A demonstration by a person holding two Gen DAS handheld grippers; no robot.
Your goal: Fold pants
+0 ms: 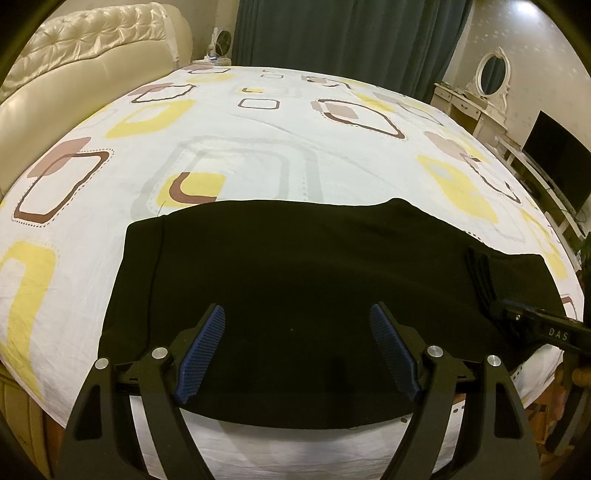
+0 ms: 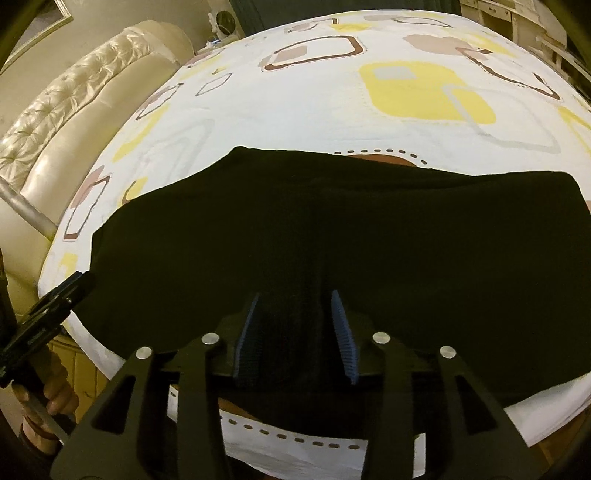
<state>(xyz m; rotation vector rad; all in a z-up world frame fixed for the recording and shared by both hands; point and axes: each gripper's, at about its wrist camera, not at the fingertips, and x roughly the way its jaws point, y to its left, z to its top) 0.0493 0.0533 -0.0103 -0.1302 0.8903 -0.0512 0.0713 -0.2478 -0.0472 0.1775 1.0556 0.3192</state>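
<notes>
Black pants [image 1: 314,266] lie flat across the near part of the bed, folded into a wide band; in the right wrist view the pants [image 2: 332,229] reach from left to right. My left gripper [image 1: 297,306] hovers open over their near middle, blue pads wide apart with nothing between them. My right gripper [image 2: 295,293] stands partly open low over the cloth, and a dark ridge of fabric shows between the pads without being pinched. From the left wrist view the right gripper [image 1: 474,258] rests at the pants' right end. At the left edge the left gripper [image 2: 79,282] shows.
The bed sheet [image 1: 258,147] is white with yellow and brown squares. A cream tufted headboard [image 1: 74,74] stands at the left, a dark curtain [image 1: 332,33] behind. A white dresser with a mirror [image 1: 491,74] and a TV [image 1: 554,162] line the right wall. A hand [image 2: 55,398] holds the left gripper's handle.
</notes>
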